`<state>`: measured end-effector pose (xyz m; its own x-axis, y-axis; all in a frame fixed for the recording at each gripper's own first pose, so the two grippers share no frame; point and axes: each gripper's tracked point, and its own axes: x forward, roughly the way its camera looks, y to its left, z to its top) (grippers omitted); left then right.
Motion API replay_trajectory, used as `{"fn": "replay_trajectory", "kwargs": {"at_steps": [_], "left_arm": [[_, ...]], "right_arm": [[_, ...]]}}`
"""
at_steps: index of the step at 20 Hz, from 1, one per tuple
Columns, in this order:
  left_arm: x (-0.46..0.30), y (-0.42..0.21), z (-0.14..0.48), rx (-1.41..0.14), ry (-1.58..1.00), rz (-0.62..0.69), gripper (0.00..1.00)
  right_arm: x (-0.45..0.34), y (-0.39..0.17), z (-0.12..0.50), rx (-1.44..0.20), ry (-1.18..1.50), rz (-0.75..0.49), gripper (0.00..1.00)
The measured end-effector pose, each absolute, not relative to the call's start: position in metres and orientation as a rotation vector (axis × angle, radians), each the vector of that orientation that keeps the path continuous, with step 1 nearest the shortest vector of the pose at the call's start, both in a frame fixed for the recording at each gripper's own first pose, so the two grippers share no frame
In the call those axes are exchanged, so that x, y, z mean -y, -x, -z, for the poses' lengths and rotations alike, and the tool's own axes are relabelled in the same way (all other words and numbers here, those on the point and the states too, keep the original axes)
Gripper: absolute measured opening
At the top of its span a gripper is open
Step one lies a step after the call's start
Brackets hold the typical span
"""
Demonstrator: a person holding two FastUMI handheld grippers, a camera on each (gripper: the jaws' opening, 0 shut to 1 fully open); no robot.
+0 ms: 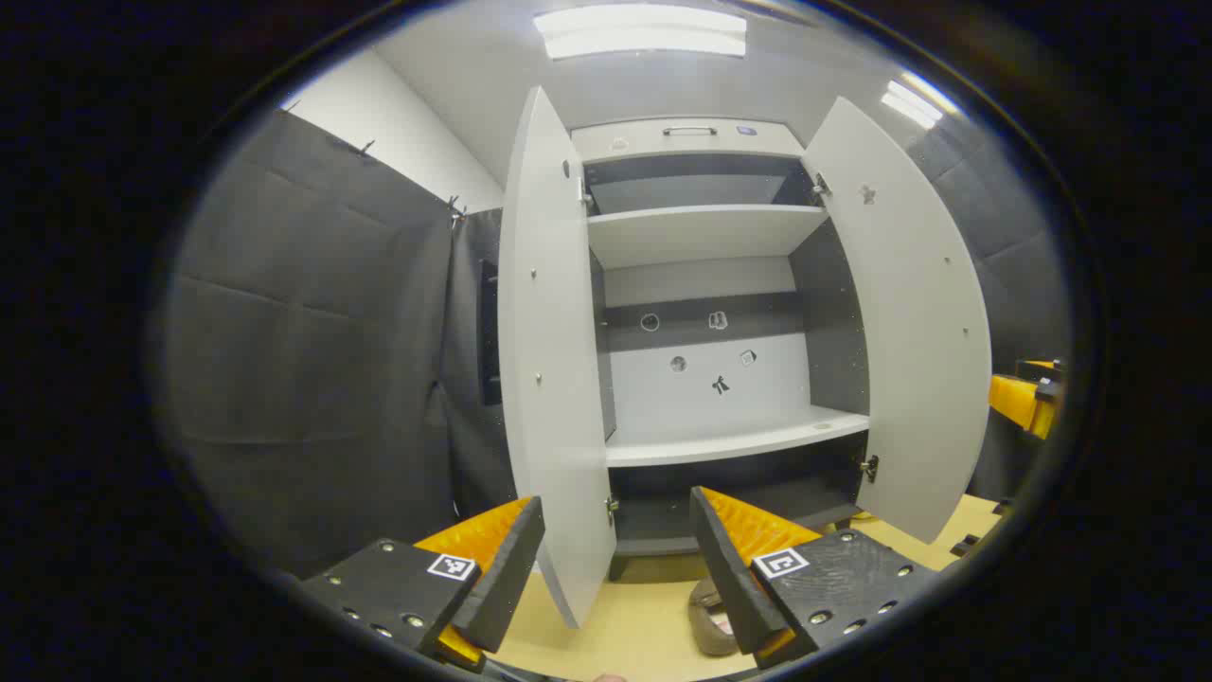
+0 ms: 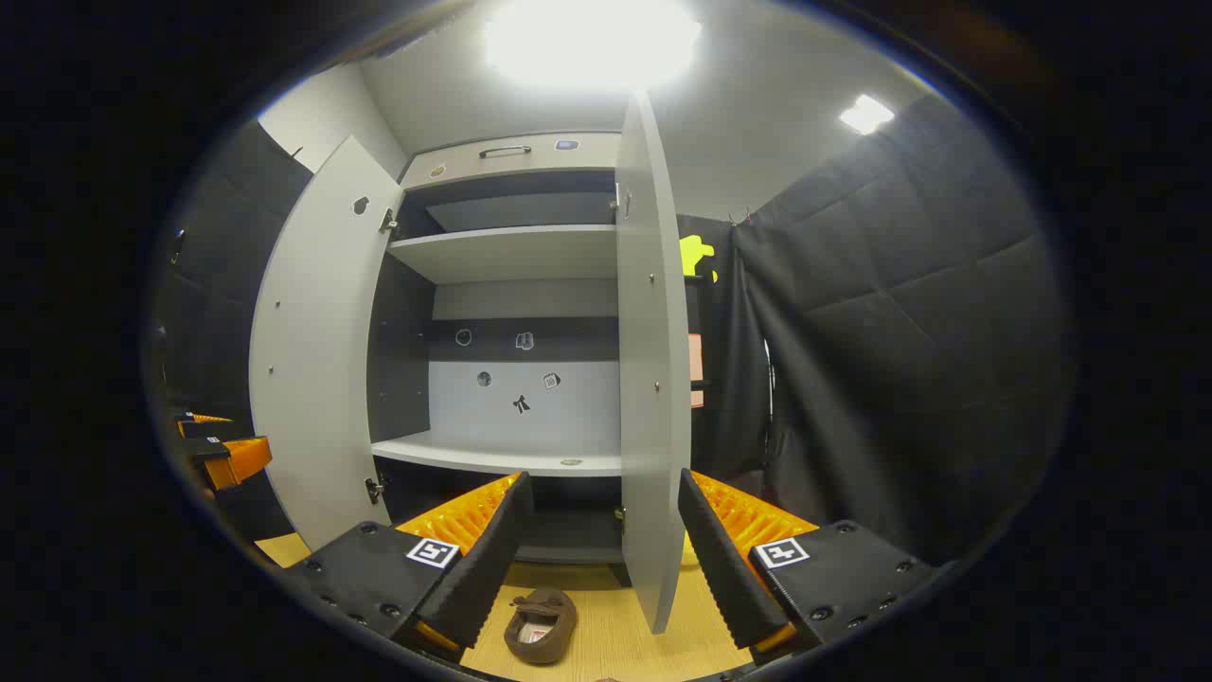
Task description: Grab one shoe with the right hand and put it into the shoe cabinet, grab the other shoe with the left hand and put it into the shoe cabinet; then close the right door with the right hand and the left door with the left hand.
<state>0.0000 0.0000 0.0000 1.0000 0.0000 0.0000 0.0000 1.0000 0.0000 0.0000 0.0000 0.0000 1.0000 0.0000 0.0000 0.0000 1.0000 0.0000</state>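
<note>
A white shoe cabinet (image 1: 705,284) (image 2: 502,313) stands with both doors swung open and bare shelves. In the left gripper view its left door (image 1: 554,360) rises between my fingers and its right door (image 1: 900,322) stands further right. A brown slipper (image 2: 540,623) lies on the wooden floor below my right gripper (image 2: 597,549), which is open and empty, with the cabinet's right door (image 2: 653,360) edge-on between its fingers. My left gripper (image 1: 620,559) is open and empty too; a brown shoe (image 1: 712,620) peeks out beside its right finger. The other gripper (image 1: 1027,398) (image 2: 222,450) shows at each view's edge.
Dark padded walls (image 1: 312,360) (image 2: 900,360) close in the booth on both sides. The light wooden floor (image 1: 634,635) (image 2: 615,635) runs in front of the cabinet. Ceiling lamps (image 1: 644,33) shine overhead.
</note>
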Motion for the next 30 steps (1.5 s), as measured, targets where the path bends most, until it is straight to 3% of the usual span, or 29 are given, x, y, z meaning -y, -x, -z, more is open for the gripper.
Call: {"fn": "replay_trajectory", "kwargs": {"at_steps": [2, 4, 6, 8, 9, 11, 19, 20, 21, 23, 24, 27, 28, 30], "left_arm": [[-0.003, 0.001, -0.001, 0.004, -0.008, -0.003, 0.96], [-0.006, 0.003, -0.002, 0.004, -0.012, -0.010, 0.82], [-0.009, 0.003, -0.002, 0.004, -0.010, -0.013, 0.96], [-0.010, 0.004, -0.002, 0.004, -0.011, -0.013, 0.97], [-0.010, 0.004, -0.002, 0.005, -0.014, -0.013, 0.82], [-0.011, 0.005, -0.002, 0.007, -0.013, -0.013, 0.97], [-0.015, 0.010, -0.010, 0.032, -0.025, -0.013, 0.97], [-0.014, 0.010, -0.010, 0.035, -0.025, -0.013, 0.82], [-0.015, 0.011, -0.011, 0.036, -0.025, -0.015, 0.96], [-0.017, 0.012, -0.011, 0.038, -0.027, -0.019, 0.97], [-0.017, 0.013, -0.011, 0.038, -0.029, -0.021, 0.82], [-0.021, 0.016, -0.009, 0.035, -0.030, -0.032, 0.82], [-0.022, 0.017, -0.008, 0.033, -0.032, -0.037, 0.90], [-0.027, 0.018, -0.007, 0.031, -0.037, -0.049, 0.89]], "right_arm": [[0.002, 0.000, 0.000, -0.001, 0.004, 0.005, 0.98], [0.003, 0.000, 0.003, -0.006, 0.008, 0.009, 0.98], [0.002, 0.001, 0.003, -0.009, 0.006, 0.011, 0.98], [0.000, 0.000, 0.001, -0.003, 0.007, 0.009, 0.97], [0.000, 0.000, 0.000, 0.001, 0.012, 0.009, 0.97], [-0.002, 0.000, -0.003, 0.009, 0.019, 0.005, 0.96], [-0.018, -0.005, 0.008, -0.017, 0.035, -0.029, 0.98], [-0.023, -0.008, 0.013, -0.030, 0.040, -0.039, 0.98], [-0.029, -0.011, 0.017, -0.043, 0.040, -0.052, 0.97], [-0.038, -0.018, 0.029, -0.074, 0.043, -0.075, 0.97], [-0.045, -0.021, 0.035, -0.089, 0.051, -0.085, 0.98], [-0.064, -0.030, 0.052, -0.127, 0.067, -0.123, 0.96], [-0.069, -0.032, 0.056, -0.137, 0.067, -0.134, 0.97], [-0.078, -0.040, 0.066, -0.160, 0.064, -0.153, 0.98]]}}
